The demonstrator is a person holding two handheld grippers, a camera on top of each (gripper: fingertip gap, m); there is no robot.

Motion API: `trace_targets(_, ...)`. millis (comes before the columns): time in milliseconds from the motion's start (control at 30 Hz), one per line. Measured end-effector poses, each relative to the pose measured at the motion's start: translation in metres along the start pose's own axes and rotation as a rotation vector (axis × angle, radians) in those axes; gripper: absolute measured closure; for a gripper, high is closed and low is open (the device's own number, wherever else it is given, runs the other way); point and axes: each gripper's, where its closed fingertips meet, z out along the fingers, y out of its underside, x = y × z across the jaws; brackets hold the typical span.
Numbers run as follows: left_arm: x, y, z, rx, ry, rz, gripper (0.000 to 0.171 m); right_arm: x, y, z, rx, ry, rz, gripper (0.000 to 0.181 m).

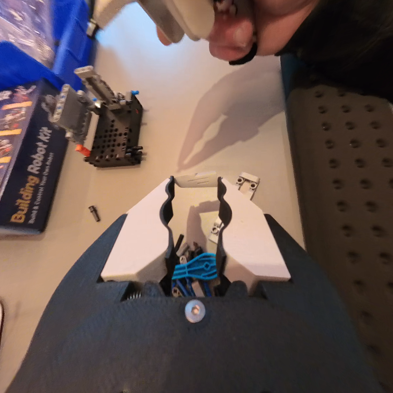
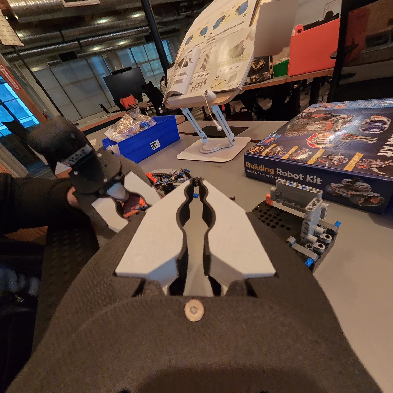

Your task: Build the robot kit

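A pale grey table (image 2: 350,265) carries the work, inside an open workshop with exposed ceiling ducts, tall windows and more tables behind.

Nearest in the right wrist view, the right gripper (image 2: 197,180) is held above the table with its black tips pinched together on something small and dark; what it is cannot be made out. Just to its right stands a partly built model (image 2: 302,225): grey beams on a black perforated base. Beyond the tips lies a heap of loose building parts (image 2: 170,178), and to the left the left gripper (image 2: 127,204) reaches down toward that heap.

In the left wrist view, the left gripper (image 1: 196,180) has its fingers moderately apart, with a light grey curved panel (image 1: 197,179) spanning the gap between the tips, touching or nearly touching both. Whether it is truly gripped cannot be told. Small grey pieces (image 1: 247,182) lie just beside it, and a blue plastic tool (image 1: 195,268) rests among parts beneath the fingers.

Farther back sit a kit box (image 2: 323,153), a blue bin (image 2: 148,138) holding plastic bags, and an instruction booklet (image 2: 212,53) on a white stand (image 2: 212,146).
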Motion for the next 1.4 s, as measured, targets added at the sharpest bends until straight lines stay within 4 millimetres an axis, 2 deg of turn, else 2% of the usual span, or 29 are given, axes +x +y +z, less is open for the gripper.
trace_targets(133,0.000,0.001,-0.033,0.130,-0.049,0.012,0.134,-0.020,0.008,0.013,-0.042,-0.060,-0.041,0.179)
trace_targets(267,0.010,0.005,-0.060,0.225,-0.035,0.040,0.134,-0.055,0.031,0.034,-0.151,-0.151,-0.113,0.180)
trace_targets(400,0.014,0.010,-0.074,0.291,-0.044,0.033,0.135,-0.093,0.055,0.052,-0.244,-0.245,-0.184,0.180)
trace_targets(533,0.018,0.006,-0.082,0.348,-0.019,0.014,0.134,-0.112,0.062,0.060,-0.258,-0.288,-0.217,0.180)
trace_targets(833,0.025,0.015,-0.081,0.319,-0.020,0.016,0.135,-0.119,0.080,0.064,-0.328,-0.318,-0.233,0.180)
trace_targets(1100,0.029,0.018,-0.080,0.300,-0.044,0.091,0.135,-0.122,0.087,0.065,-0.363,-0.336,-0.272,0.180)
trace_targets(1167,0.028,0.010,-0.086,0.346,-0.082,0.108,0.171,-0.128,0.093,0.065,-0.381,-0.377,-0.271,0.180)
trace_targets(1267,0.027,0.016,-0.085,0.316,-0.081,0.111,0.171,-0.126,0.092,0.068,-0.375,-0.364,-0.249,0.180)
trace_targets(1333,0.034,0.018,-0.085,0.316,-0.008,0.054,0.171,-0.118,0.086,0.064,-0.348,-0.355,-0.208,0.180)
trace_targets(1400,0.039,0.029,-0.080,0.263,0.000,0.071,0.171,-0.115,0.086,0.061,-0.353,-0.345,-0.209,0.180)
